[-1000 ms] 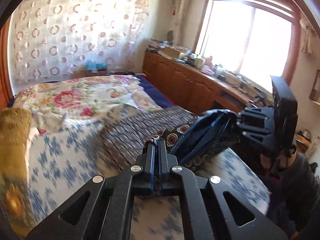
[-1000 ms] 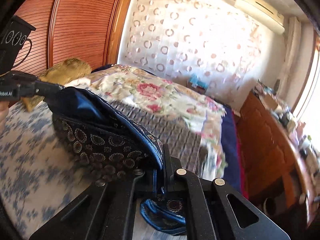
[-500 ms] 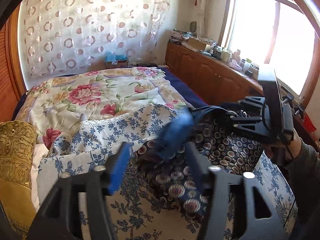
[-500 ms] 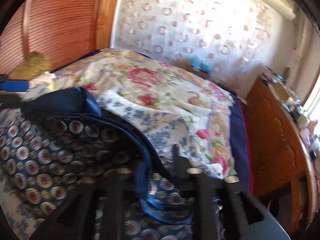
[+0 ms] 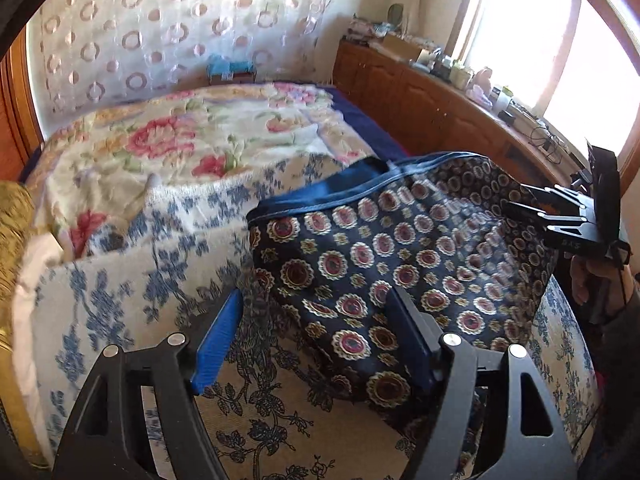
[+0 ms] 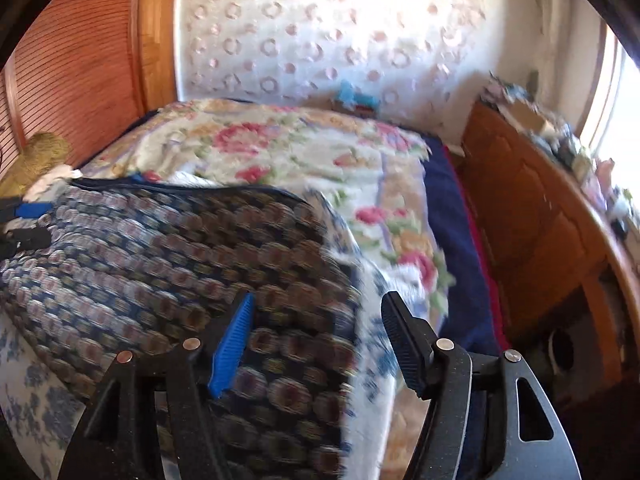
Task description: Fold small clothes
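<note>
A dark navy garment with red-and-gold medallions and a blue waistband (image 5: 400,256) lies spread flat on the blue-flowered bed cover. My left gripper (image 5: 316,340) is open and empty, its fingers standing over the garment's near left edge. My right gripper (image 6: 320,340) is open and empty above the garment's right part (image 6: 180,248), which is blurred. In the left wrist view the right gripper (image 5: 560,220) hovers at the garment's far right corner. The left gripper's blue pad shows at the left edge of the right wrist view (image 6: 28,210).
A flowered quilt (image 5: 200,140) covers the far half of the bed. A gold pillow (image 5: 12,232) lies at the left. A wooden cabinet (image 5: 420,96) with clutter runs under the window at the right. A wooden headboard (image 6: 80,60) stands at the left.
One second ago both grippers were shut on the lifted garment. They have since opened and let go, and the garment now lies spread flat on the bed.
</note>
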{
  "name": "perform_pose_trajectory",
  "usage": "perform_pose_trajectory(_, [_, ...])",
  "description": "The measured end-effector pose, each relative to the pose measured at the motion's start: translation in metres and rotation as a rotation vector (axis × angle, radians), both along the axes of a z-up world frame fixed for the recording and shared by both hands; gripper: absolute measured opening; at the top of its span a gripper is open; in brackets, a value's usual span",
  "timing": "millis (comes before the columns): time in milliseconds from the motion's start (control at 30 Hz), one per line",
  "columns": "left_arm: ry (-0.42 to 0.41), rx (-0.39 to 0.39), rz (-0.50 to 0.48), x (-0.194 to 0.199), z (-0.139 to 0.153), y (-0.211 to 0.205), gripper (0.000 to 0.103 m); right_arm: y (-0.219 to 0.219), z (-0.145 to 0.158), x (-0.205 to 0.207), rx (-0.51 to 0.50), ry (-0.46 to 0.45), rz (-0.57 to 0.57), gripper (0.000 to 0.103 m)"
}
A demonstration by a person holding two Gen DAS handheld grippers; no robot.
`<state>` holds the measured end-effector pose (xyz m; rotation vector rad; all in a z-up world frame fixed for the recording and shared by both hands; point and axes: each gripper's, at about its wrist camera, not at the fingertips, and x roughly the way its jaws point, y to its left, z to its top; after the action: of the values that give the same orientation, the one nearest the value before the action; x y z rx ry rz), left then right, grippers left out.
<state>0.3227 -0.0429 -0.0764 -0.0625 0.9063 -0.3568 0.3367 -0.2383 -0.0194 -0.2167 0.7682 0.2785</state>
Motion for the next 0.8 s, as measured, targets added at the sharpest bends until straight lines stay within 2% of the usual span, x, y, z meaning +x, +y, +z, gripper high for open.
perform_pose_trajectory(167, [0.028,-0.024,-0.001,0.008,-0.007,-0.002,0.072,-0.019,-0.012,0.019,0.159,0.084,-0.035,0.073])
perform_pose_trajectory(233, [0.032,-0.031,-0.026,0.012,-0.008,-0.005,0.056,-0.02,-0.015,0.024,0.189,0.099,-0.034,0.073])
perform_pose_trajectory(267, [0.035,-0.036,-0.03,0.013,-0.008,-0.006,0.055,-0.021,-0.015,0.024,0.2,0.098,-0.032,0.073])
perform_pose_trajectory(333, [0.039,-0.042,-0.035,0.017,-0.007,-0.007,0.043,-0.018,-0.013,0.026,0.212,0.096,-0.009,0.073])
perform_pose_trajectory(367, [0.044,-0.052,-0.041,0.019,-0.007,-0.006,0.041,-0.015,-0.013,0.025,0.209,0.098,0.002,0.073])
perform_pose_trajectory(400, [0.047,-0.06,-0.045,0.02,-0.007,-0.006,0.033,-0.017,-0.012,0.026,0.209,0.098,0.01,0.067])
perform_pose_trajectory(433, [0.05,-0.066,-0.047,0.021,-0.007,-0.006,0.022,-0.017,-0.012,0.024,0.216,0.101,0.024,0.052])
perform_pose_trajectory(467, [0.053,-0.079,-0.057,0.02,-0.006,-0.007,0.016,-0.024,-0.013,0.02,0.229,0.105,0.045,0.043])
perform_pose_trajectory(533, [0.049,-0.092,-0.076,0.017,-0.003,-0.011,0.008,-0.026,-0.014,0.017,0.232,0.113,0.073,0.016])
perform_pose_trajectory(600, [0.008,-0.082,-0.088,0.009,0.004,-0.015,0.007,-0.027,-0.009,0.01,0.204,0.083,0.082,0.01])
perform_pose_trajectory(800, [-0.13,-0.112,-0.101,-0.03,0.049,-0.011,0.006,-0.022,0.023,-0.022,0.178,-0.069,0.093,0.008])
